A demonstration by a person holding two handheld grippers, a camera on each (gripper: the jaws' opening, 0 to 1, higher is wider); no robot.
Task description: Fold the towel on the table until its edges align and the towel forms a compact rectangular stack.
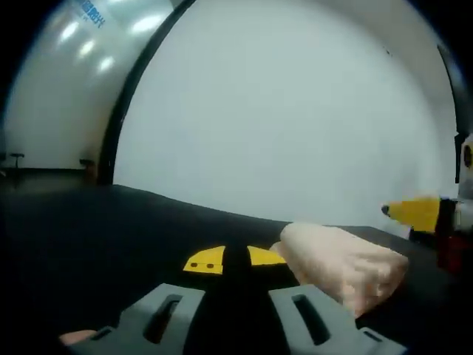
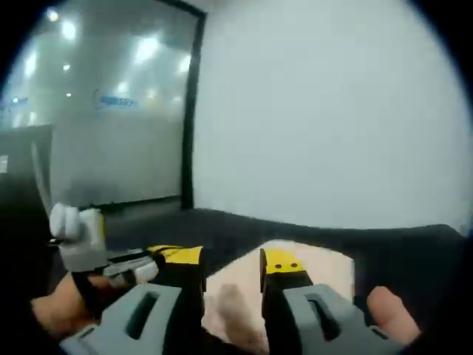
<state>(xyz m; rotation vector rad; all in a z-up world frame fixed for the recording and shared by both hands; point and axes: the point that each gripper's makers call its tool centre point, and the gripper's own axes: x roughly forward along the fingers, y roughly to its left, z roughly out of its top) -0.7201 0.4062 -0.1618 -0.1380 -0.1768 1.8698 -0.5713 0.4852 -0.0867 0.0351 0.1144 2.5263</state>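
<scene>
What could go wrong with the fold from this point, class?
1. The towel looks like a rounded bundle in the left gripper view, so its edges may not line up into a flat rectangle.
2. The right tool stands open around the towel with a loose flap between the jaws; closing may catch one layer only and pull the stack apart.
3. The left tool is open beside the towel, leaving it unheld.

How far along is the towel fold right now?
The peach towel already lies bunched in a thick folded bundle on the black table. The right gripper straddles its near edge, jaws apart; the left gripper sits beside it. Squaring the edges remains.
</scene>
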